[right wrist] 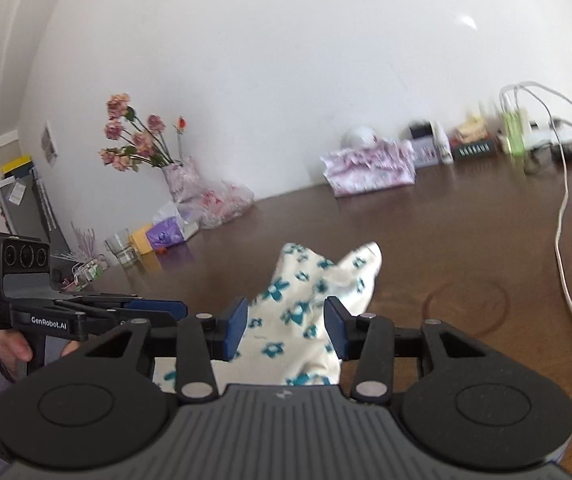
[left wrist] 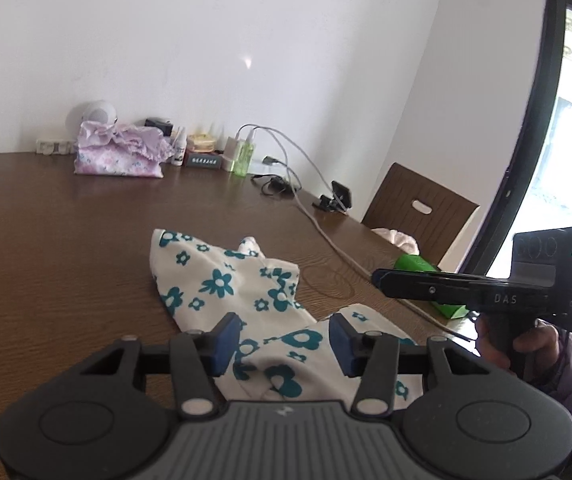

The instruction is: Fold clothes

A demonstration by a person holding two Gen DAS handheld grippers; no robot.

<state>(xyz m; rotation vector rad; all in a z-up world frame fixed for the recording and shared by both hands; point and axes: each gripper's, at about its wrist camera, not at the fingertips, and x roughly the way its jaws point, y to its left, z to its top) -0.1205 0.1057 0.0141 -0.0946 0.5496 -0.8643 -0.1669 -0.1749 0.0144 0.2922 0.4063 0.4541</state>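
Brown table [right wrist: 425,240]; left gripper [right wrist: 158,307] reads "GenRobot.AI".

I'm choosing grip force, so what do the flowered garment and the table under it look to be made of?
Flowered garment: soft woven or knit fabric, matte, likely cotton; it creases and drapes limply. Table: wood or wood-look veneer, semi-gloss brown; grain lines and faint reflections show.

"DAS" stands in pale letters on the side of the right gripper [left wrist: 381,278]; "GenRobot.AI" is printed on the left gripper [right wrist: 184,308]. No other lettering reads clearly.
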